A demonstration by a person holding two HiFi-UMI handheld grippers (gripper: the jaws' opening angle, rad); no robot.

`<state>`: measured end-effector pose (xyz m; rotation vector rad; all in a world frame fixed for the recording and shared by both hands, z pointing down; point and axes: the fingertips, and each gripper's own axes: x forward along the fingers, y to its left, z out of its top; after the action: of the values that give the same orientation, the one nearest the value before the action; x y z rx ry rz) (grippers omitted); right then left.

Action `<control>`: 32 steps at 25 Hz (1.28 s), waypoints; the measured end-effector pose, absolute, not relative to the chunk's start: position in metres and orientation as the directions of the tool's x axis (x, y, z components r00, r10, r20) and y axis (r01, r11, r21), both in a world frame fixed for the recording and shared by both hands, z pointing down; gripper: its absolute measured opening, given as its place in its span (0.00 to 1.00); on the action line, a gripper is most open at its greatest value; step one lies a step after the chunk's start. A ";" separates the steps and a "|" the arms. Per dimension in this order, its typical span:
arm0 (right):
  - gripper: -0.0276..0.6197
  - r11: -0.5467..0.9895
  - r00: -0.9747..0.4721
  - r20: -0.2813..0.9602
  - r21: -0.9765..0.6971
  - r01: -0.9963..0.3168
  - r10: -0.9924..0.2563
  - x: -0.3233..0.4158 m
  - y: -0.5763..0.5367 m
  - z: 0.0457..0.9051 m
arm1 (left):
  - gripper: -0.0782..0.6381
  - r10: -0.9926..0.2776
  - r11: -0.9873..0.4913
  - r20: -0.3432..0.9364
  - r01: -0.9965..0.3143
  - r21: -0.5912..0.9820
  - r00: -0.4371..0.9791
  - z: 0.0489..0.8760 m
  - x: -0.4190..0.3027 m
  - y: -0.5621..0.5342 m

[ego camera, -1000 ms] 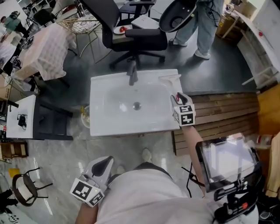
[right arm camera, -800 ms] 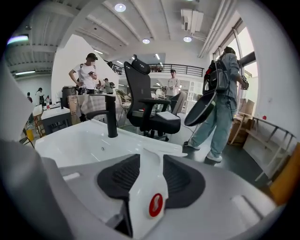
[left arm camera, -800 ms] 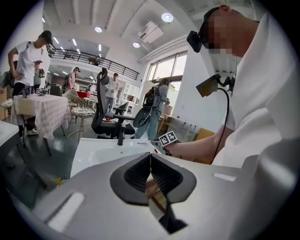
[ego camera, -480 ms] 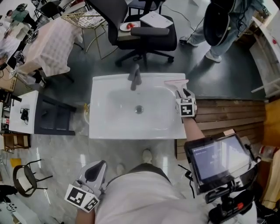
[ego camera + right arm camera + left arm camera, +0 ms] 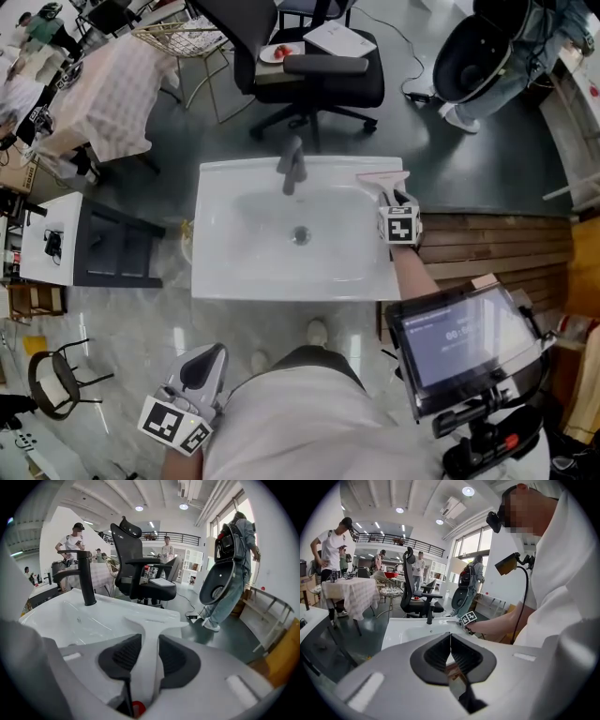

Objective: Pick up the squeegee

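The squeegee (image 5: pixel 382 178) lies on the right rear rim of the sink (image 5: pixel 211 277), its handle between the closing jaws of the right hand-held gripper (image 5: pixel 149 645), pads meeting it ready for lifting, while the left hand-held gripper (image 5: pixel 450 641), pressed together and empty, hangs unneeded by the person's waist.

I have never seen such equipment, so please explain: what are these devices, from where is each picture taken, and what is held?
There is no robot: a person carries a two-jaw gripper in each hand. The head view comes from a camera on the person's head, looking down at a white sink with a black faucet. Each gripper view looks along that gripper's jaws. A squeegee lies on the sink's far right corner. The right gripper is closing on its handle, pads against it. The left gripper is shut and empty, beside the person's body.
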<state>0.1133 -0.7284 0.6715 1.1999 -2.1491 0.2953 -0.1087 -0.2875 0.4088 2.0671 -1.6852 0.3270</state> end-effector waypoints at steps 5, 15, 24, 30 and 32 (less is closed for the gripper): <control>0.20 0.509 -0.347 0.636 0.084 -0.857 -0.689 0.119 -0.734 0.679 | 0.12 -0.860 -0.143 0.466 -0.975 0.171 0.208 0.420 -0.114 -0.287; 0.20 0.513 -0.365 0.598 0.091 -0.853 -0.713 0.116 -0.700 0.653 | 0.12 -0.871 -0.193 0.416 -0.960 0.201 0.262 0.419 -0.125 -0.275; 0.20 0.500 -0.376 0.556 0.083 -0.862 -0.741 0.121 -0.634 0.601 | 0.12 -0.850 -0.292 0.384 -0.930 0.225 0.360 0.421 -0.133 -0.259; 0.20 0.487 -0.381 0.522 0.076 -0.870 -0.763 0.119 -0.575 0.563 | 0.12 -0.831 -0.358 0.360 -0.903 0.238 0.424 0.417 -0.142 -0.236; 0.20 0.482 -0.381 0.512 0.075 -0.873 -0.770 0.118 -0.555 0.551 | 0.12 -0.826 -0.377 0.348 -0.894 0.243 0.443 0.416 -0.144 -0.226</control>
<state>0.1185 -0.5549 0.5510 1.3584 -2.2478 0.2841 -0.1444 -0.2258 0.4163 2.3070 -1.4563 0.2354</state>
